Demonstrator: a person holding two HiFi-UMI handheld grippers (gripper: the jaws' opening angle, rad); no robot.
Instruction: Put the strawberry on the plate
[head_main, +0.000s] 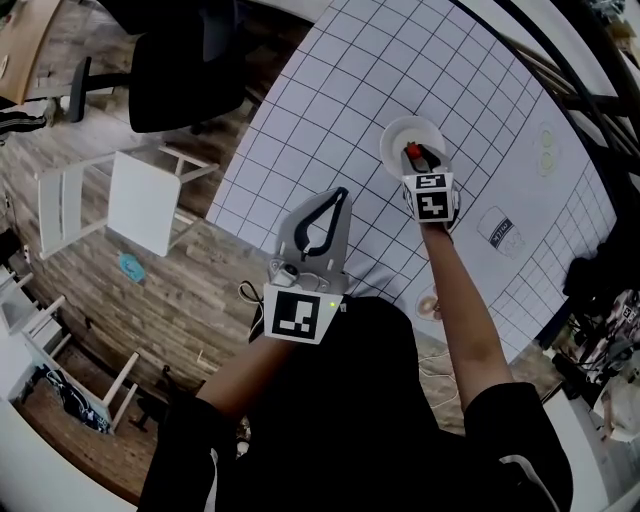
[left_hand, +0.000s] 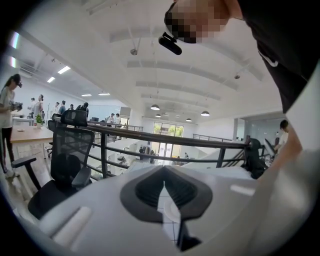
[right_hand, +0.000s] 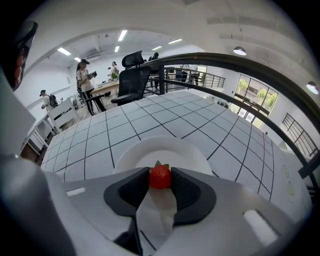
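Note:
A small red strawberry (right_hand: 160, 177) sits pinched between the dark pads of my right gripper (right_hand: 160, 174), which is shut on it. It hangs just over the near part of a white round plate (right_hand: 165, 149) on the gridded white table. In the head view the strawberry (head_main: 411, 151) shows as a red spot at the near rim of the plate (head_main: 398, 136), with my right gripper (head_main: 419, 160) reaching over it. My left gripper (head_main: 340, 194) is held back near the table's front edge, jaws together and nothing in them; in the left gripper view, my left gripper (left_hand: 164, 183) points out across the room.
The gridded table mat (head_main: 330, 110) carries printed outlines at the right (head_main: 503, 231). Off the table's left edge stand a black office chair (head_main: 185, 60) and a white frame stool (head_main: 140, 205) on the wood floor. A black railing (right_hand: 240, 67) runs beyond the table's far side.

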